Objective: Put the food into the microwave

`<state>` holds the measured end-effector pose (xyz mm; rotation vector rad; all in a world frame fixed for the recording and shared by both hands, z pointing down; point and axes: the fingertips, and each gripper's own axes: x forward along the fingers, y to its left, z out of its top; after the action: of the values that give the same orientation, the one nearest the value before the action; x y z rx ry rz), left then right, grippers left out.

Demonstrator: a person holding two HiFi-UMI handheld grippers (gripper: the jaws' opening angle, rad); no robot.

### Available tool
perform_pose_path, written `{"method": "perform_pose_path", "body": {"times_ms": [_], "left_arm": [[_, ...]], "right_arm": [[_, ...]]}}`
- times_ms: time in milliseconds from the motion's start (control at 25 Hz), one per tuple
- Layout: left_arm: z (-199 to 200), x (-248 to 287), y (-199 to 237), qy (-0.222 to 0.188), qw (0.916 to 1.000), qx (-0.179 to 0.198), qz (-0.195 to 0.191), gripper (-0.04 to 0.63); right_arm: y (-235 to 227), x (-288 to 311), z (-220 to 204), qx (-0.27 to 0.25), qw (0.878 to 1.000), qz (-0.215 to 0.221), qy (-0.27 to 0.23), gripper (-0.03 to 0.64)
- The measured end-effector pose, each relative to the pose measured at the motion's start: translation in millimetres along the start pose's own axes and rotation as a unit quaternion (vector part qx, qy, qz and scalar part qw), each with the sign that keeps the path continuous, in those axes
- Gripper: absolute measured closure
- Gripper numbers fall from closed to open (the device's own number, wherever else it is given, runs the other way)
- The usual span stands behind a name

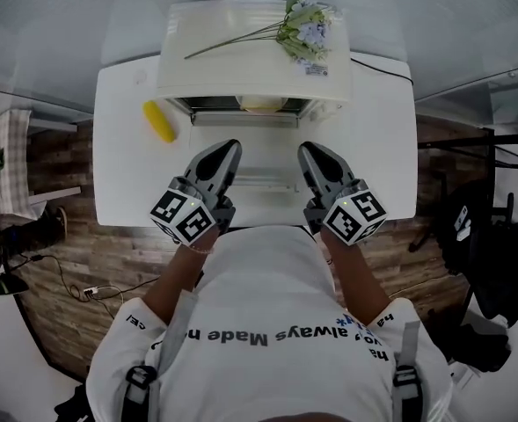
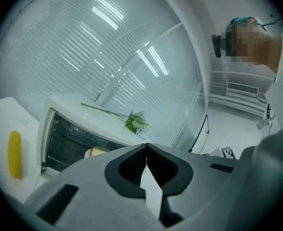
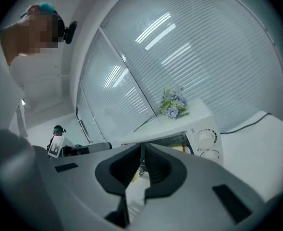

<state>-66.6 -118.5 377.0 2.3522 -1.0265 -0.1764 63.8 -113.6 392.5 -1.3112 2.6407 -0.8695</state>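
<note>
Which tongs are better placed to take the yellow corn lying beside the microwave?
Left. The corn lies left of the microwave, on the side of the left tongs; the right tongs would probably have to cross over. Both are shut and empty.

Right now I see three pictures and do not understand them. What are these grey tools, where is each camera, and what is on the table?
A person holds two hand tools with jaws. The head view looks down from the person's head; the other two cameras ride on the tools. The left gripper and right gripper have their jaws shut and hold nothing. On the white table stands an open microwave with pale food inside, flowers on top and a yellow corn cob beside it.
</note>
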Motion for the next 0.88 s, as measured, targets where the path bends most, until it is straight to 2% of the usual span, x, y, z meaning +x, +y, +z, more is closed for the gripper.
{"method": "perform_pose_path", "body": {"times_ms": [240, 880], "left_arm": [[32, -15, -34, -0.022, 0.9988, 0.042, -0.006, 0.583], [73, -42, -78, -0.051, 0.9940, 0.096, -0.006, 0.583]], "right_arm": [[36, -15, 28, -0.090, 0.996, -0.001, 0.000, 0.586], [97, -44, 89, -0.200, 0.979, 0.010, -0.030, 0.586]]}}
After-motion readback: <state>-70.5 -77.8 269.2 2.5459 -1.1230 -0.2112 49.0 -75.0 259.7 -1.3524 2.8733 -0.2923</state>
